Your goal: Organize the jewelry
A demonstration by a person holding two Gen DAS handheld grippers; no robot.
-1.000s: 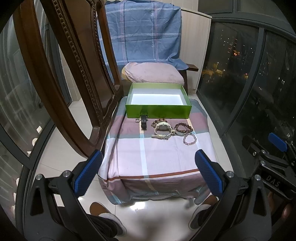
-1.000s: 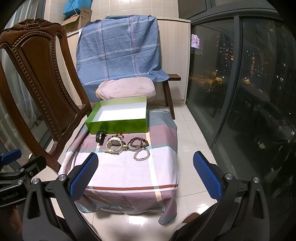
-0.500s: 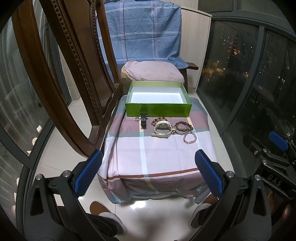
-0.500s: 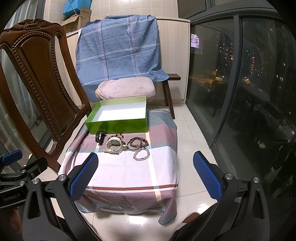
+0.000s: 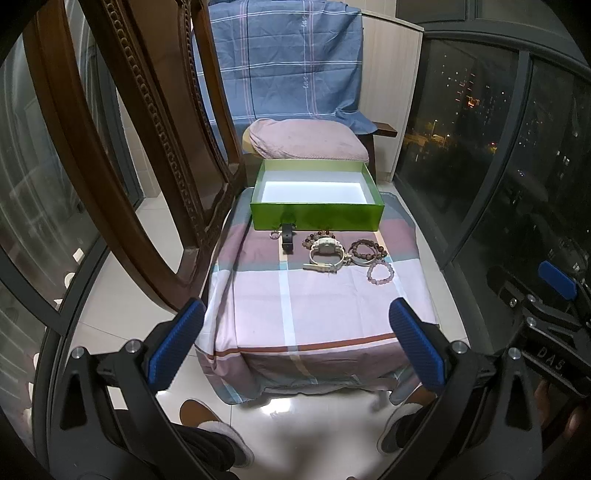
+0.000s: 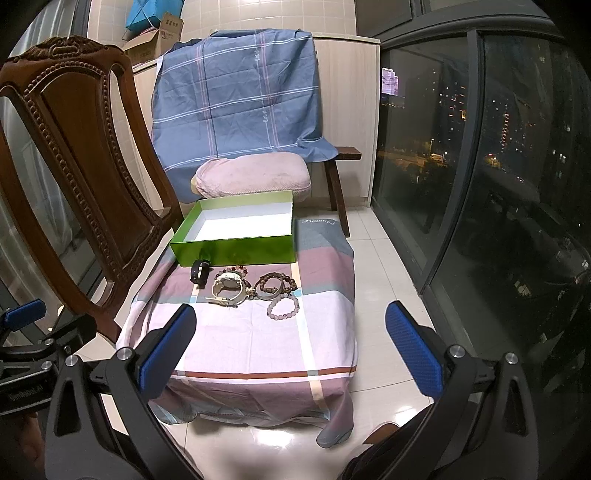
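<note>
Left view only: your shoes [image 5: 210, 424] below the covered table [image 5: 317, 302].
Right view only: cardboard boxes [image 6: 162, 33].
Jewelry: white watch [image 6: 229, 286], bead bracelets [image 6: 282, 306] beside green box [image 6: 236, 251].
Grippers: left gripper [image 5: 291, 343] and right gripper [image 6: 290, 347], both spread wide, empty.

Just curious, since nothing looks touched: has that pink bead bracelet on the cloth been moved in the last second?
No. The pink bead bracelet lies in the same spot in front of the green box, beside the brown bead bracelets, with both grippers apart from it.
</note>
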